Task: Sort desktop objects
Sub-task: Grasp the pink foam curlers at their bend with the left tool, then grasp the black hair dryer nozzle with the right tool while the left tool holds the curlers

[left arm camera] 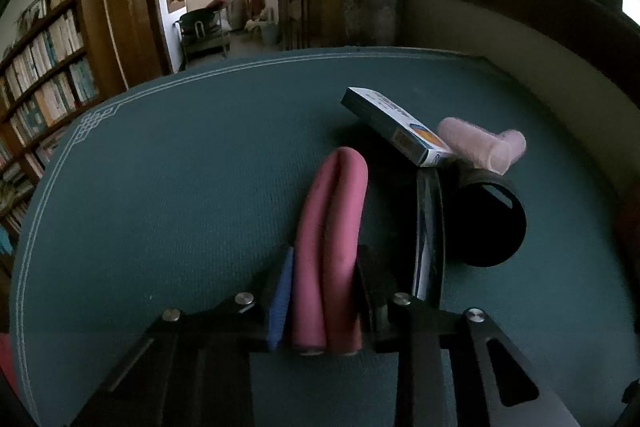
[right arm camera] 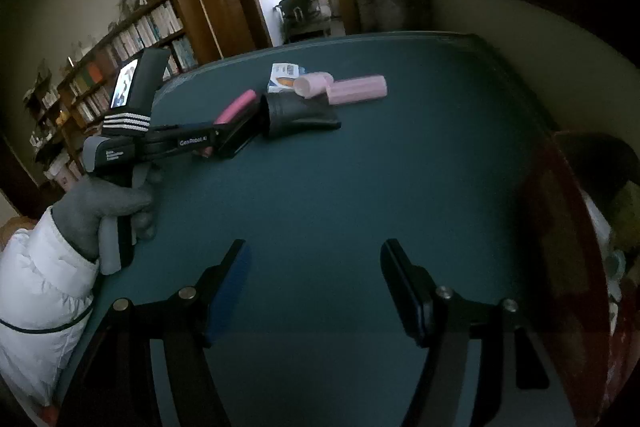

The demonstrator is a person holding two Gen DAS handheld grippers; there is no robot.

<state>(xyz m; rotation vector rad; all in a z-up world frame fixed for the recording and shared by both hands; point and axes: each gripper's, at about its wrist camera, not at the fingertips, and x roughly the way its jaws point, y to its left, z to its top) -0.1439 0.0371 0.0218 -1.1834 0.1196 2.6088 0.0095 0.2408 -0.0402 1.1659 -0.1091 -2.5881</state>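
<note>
Pinched between the left gripper's point(left arm camera: 324, 291) pads is a folded pink foam roller point(left arm camera: 332, 243), its bend pointing toward twelve o'clock over the green table mat point(left arm camera: 180, 167). At two o'clock from it lies a black pouch point(left arm camera: 490, 223), mouth open toward the camera. Farther, at one o'clock, a blue-and-white box point(left arm camera: 394, 125) leans beside two pale pink rollers point(left arm camera: 478, 143). Right gripper point(right arm camera: 316, 283) stands spread over bare mat, nothing between its jaws; a grey-gloved hand point(right arm camera: 104, 211) grips the left tool at its nine o'clock.

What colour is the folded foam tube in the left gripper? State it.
Dark pink, close to magenta. The folded foam tube shows best in the left wrist view.
</note>
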